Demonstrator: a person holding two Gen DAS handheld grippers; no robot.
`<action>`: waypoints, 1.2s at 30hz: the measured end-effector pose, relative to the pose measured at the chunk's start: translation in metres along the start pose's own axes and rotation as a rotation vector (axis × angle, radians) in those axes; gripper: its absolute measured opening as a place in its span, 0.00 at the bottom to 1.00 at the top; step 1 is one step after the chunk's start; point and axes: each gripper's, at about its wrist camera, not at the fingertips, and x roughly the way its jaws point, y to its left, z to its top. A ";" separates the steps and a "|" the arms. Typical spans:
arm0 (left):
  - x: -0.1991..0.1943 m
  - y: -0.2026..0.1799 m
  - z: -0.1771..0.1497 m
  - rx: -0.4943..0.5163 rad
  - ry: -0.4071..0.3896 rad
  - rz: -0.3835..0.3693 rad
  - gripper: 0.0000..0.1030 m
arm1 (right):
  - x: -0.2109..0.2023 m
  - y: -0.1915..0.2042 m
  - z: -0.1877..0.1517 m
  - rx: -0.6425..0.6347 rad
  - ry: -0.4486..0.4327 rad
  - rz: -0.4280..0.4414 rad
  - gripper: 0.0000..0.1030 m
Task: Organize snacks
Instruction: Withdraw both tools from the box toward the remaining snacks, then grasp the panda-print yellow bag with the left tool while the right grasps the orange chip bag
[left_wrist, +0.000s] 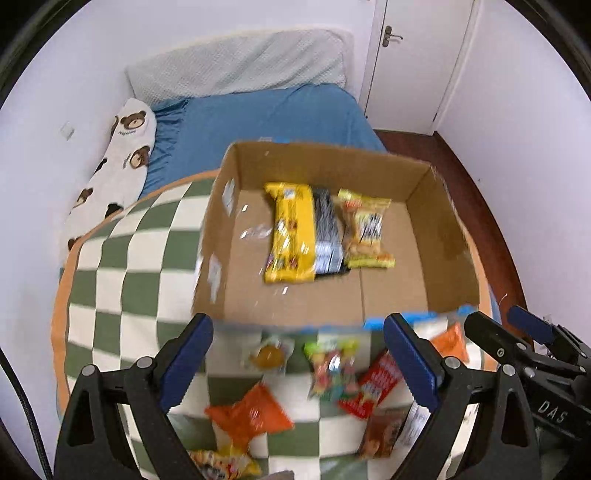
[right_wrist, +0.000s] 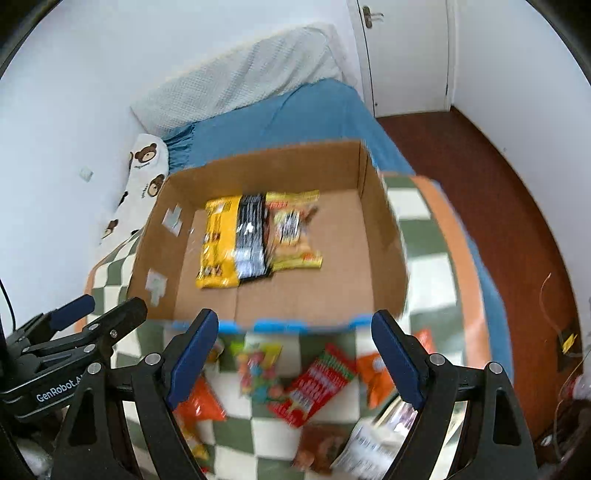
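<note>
An open cardboard box (left_wrist: 413, 236) (right_wrist: 340, 258) stands on a green-and-white checked blanket (left_wrist: 125, 266) (right_wrist: 424, 266). Inside it lie a yellow packet (left_wrist: 291, 236) (right_wrist: 218, 243), a black-and-silver packet (left_wrist: 327, 236) (right_wrist: 251, 240) and a yellow-orange packet (left_wrist: 365, 229) (right_wrist: 295, 232), side by side. Several loose snacks lie in front of the box: an orange bag (left_wrist: 251, 410) (right_wrist: 199, 402), a colourful candy bag (left_wrist: 332, 365) (right_wrist: 258, 369), a red packet (left_wrist: 376, 384) (right_wrist: 317, 384) and a brown packet (left_wrist: 380, 432) (right_wrist: 317, 443). My left gripper (left_wrist: 297, 362) and right gripper (right_wrist: 295, 362) hang open and empty above them.
The blanket lies on a bed with a blue sheet (left_wrist: 266, 118) (right_wrist: 295, 114), a bear-print pillow (left_wrist: 114, 170) (right_wrist: 144, 173) against the left wall and a white pillow (left_wrist: 240, 62) behind. A white door (left_wrist: 417, 62) and dark wooden floor (right_wrist: 480, 184) are at the right.
</note>
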 end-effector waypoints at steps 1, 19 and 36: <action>-0.001 0.005 -0.010 -0.006 0.011 0.011 0.92 | 0.001 0.000 -0.010 0.010 0.018 0.010 0.85; 0.111 0.056 -0.226 0.386 0.444 0.228 0.92 | 0.096 0.002 -0.186 0.042 0.412 0.064 0.85; 0.130 0.172 -0.237 -0.360 0.478 0.141 0.62 | 0.169 0.066 -0.173 0.320 0.551 0.317 0.85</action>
